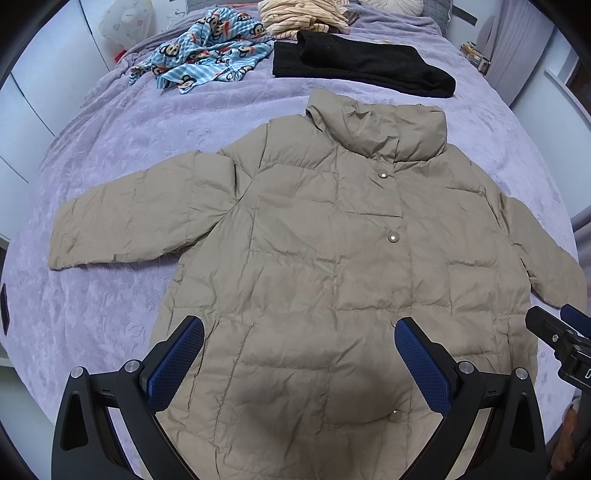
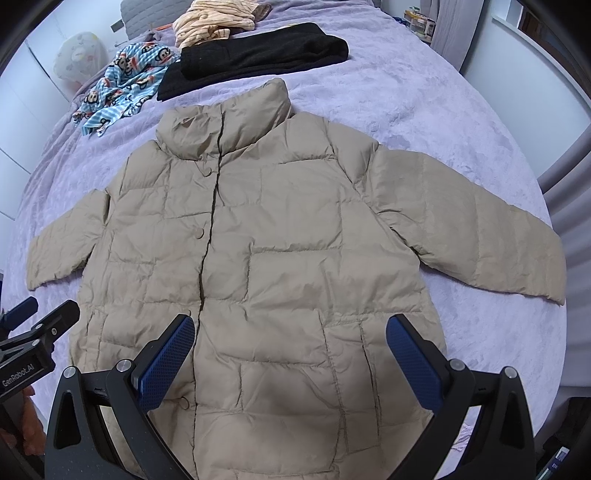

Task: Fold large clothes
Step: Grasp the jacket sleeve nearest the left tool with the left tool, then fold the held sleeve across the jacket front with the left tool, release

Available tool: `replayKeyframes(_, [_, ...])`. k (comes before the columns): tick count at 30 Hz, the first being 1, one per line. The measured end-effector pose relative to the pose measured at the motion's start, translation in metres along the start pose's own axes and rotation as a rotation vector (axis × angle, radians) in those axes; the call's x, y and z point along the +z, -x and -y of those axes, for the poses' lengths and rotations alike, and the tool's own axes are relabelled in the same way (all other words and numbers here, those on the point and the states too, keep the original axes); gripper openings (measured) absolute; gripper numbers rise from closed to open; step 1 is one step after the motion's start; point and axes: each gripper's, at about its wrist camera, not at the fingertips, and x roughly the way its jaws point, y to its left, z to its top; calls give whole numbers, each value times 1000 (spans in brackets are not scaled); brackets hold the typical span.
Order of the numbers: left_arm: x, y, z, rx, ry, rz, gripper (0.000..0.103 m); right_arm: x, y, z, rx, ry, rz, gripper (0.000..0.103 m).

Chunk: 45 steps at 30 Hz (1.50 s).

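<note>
Jacket (image 1: 314,258), beige and quilted, lies spread flat, front up, on the purple bedspread (image 1: 110,147), sleeves out to both sides. Left gripper (image 1: 299,354) and right gripper (image 2: 290,350) hang above its lower half, jaws wide apart, apparently holding nothing

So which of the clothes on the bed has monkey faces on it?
The blue striped garment, crumpled at the far left of the bed. The black one beside it, the peach striped one and the tan puffer jacket have none.
</note>
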Motion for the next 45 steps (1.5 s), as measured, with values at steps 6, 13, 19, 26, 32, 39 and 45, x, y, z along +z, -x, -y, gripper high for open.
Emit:
replayKeyframes(6, [-7, -24, -42, -69, 69, 1, 103, -3, -2, -7, 61, -29, 30, 103])
replayKeyframes(13, [-6, -52, -113, -173, 131, 27, 103, -9, -25, -46, 101, -53, 18, 103])
replayKeyframes(19, [-1, -82, -231, -315, 377, 97, 103, -21, -56, -109, 132, 4, -68, 103])
replayKeyframes(26, [2, -136, -360, -298, 646, 120, 103, -35, -89, -174, 195, 43, -103, 103])
replayKeyframes(32, [43, -165, -411, -278, 729, 183, 103, -31, -107, -207, 211, 57, -103, 103])
replayKeyframes(39, [81, -160, -410, -216, 650, 246, 61, -15, -114, -223, 215, 51, -81, 103])
replayKeyframes(45, [90, -134, -391, -241, 473, 297, 10, 11, -117, -243, 232, 78, -35, 103])
